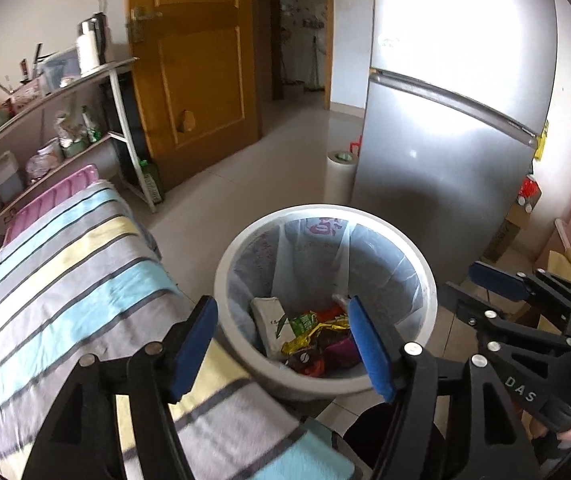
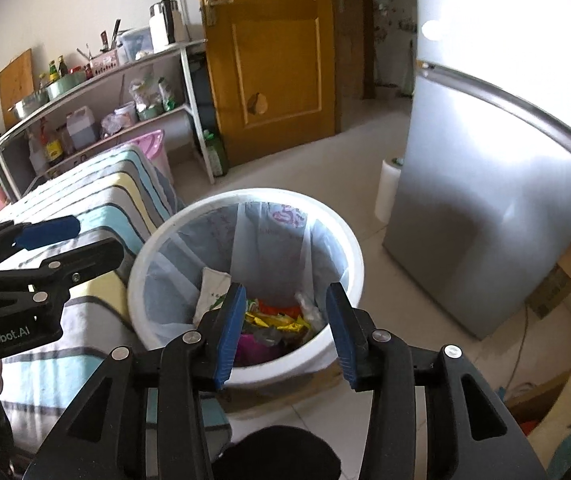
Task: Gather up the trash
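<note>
A white round trash bin [image 1: 425, 276] with a clear plastic liner stands on the tiled floor; it also shows in the right wrist view [image 2: 349, 248]. Inside lie several wrappers [image 1: 313, 336], yellow, red, green and purple, and a white packet [image 1: 269, 316]; the wrappers also show in the right wrist view [image 2: 273, 320]. My left gripper [image 1: 285, 344] is open and empty above the bin's near rim. My right gripper [image 2: 285, 328] is open and empty, also over the near rim. Each gripper shows in the other's view, the right one [image 1: 485, 288] and the left one [image 2: 69, 236].
A table under a striped cloth [image 1: 65, 280] stands left of the bin. A silver fridge [image 1: 445, 120] stands behind right, with a white roll [image 1: 339, 176] beside it. A shelf rack [image 1: 45, 120] with bottles lines the left wall. A wooden door [image 1: 197, 60] stands open.
</note>
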Available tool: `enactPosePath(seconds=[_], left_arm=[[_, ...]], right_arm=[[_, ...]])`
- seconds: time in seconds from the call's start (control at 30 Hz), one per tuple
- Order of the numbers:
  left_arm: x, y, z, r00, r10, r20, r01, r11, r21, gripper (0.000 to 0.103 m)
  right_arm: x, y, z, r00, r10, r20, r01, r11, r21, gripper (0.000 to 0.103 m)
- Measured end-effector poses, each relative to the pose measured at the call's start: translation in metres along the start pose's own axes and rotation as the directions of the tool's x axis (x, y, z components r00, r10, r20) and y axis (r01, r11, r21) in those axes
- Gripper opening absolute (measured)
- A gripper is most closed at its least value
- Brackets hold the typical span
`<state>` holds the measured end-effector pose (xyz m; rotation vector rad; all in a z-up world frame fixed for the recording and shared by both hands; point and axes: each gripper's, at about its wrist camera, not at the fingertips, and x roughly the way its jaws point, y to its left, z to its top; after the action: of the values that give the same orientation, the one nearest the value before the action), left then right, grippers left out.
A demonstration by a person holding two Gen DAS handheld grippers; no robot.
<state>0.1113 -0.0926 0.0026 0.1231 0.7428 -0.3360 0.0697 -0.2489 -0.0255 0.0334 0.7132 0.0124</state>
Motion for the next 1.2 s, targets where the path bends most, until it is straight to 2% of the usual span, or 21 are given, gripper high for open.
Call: enactPosePath(seconds=[0.13,0.27,0.33,0.47,0.53,0.6,0.7,1.2], left_arm=[[-0.023,0.002,-0.014,0.997,0.053,0.05,-0.053,0.999,-0.004,0.071],[-0.045,0.007,-0.029,0.995,0.055,0.088,-0.052,0.998,-0.032,0.074],[-0.053,0.009,-0.036,0.994,0.06,0.093,-0.056,0.997,-0.046,0.077],[-0.064,0.006,-0.046,0.992,0.082,0.095,-0.079,0.996,-0.039,0.078],[-0.068,0.003,-0.049,0.991,0.082,0.105,-0.079,0.996,-0.038,0.078],[-0.073,0.003,-0.051,0.992,0.061,0.111,-0.056,0.997,-0.045,0.078],[-0.078,0.003,-0.053,0.989,0.086,0.123,-0.08,0.995,-0.053,0.078],[-0.085,0.014,-0.063,0.985,0.125,0.122,-0.112,0.988,-0.105,0.078]], right_arm=[[-0.022,0.01,-0.01,0.999,-0.034,0.027,0.034,0.999,0.012,0.043],[-0.04,0.017,-0.02,0.997,-0.065,0.041,0.063,0.997,0.04,0.043],[-0.05,0.02,-0.024,0.995,-0.082,0.058,0.079,0.996,0.048,0.043],[-0.064,0.025,-0.032,0.995,-0.075,0.062,0.07,0.994,0.082,0.043],[-0.071,0.032,-0.035,0.993,-0.092,0.078,0.087,0.994,0.064,0.043],[-0.075,0.035,-0.036,0.993,-0.085,0.082,0.08,0.994,0.071,0.043],[-0.077,0.036,-0.038,0.994,-0.08,0.08,0.074,0.994,0.075,0.043],[-0.08,0.041,-0.039,0.992,-0.077,0.099,0.071,0.995,0.066,0.043]])
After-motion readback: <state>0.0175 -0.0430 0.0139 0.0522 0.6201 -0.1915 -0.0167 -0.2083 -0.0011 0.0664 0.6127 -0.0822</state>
